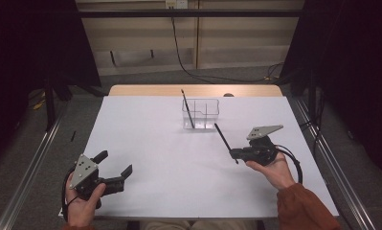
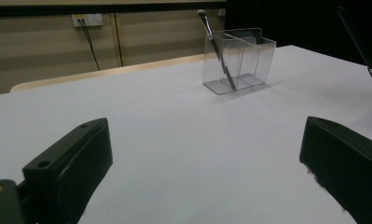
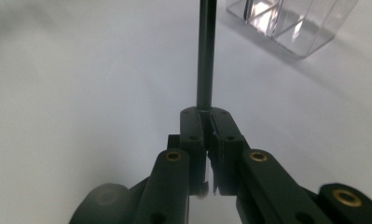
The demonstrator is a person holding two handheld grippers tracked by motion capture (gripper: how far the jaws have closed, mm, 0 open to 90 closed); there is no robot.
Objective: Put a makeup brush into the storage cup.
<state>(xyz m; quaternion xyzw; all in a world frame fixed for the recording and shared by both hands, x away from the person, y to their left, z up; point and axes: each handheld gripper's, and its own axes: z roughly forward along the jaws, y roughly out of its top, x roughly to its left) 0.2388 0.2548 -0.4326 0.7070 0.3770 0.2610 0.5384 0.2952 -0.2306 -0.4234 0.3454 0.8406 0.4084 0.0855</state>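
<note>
A clear plastic organizer (image 1: 201, 113) (image 2: 239, 60) (image 3: 291, 21) with compartments stands at the back middle of the white table (image 1: 155, 143). A thin black brush (image 1: 188, 109) (image 2: 216, 46) leans in its left compartment. My right gripper (image 1: 233, 154) (image 3: 206, 116) is shut on a second black brush (image 1: 223, 139) (image 3: 206, 56), held above the table in front of and right of the organizer, with its shaft pointing up toward it. My left gripper (image 1: 114, 164) (image 2: 202, 158) hovers open over the front left of the table, jaws wide apart with nothing between them.
The table's wooden back edge (image 1: 145, 90) shows behind the white sheet. A wall with a cable (image 1: 179, 48) and a socket (image 2: 86, 19) lies beyond. Metal frame rails (image 1: 30, 163) run along both sides.
</note>
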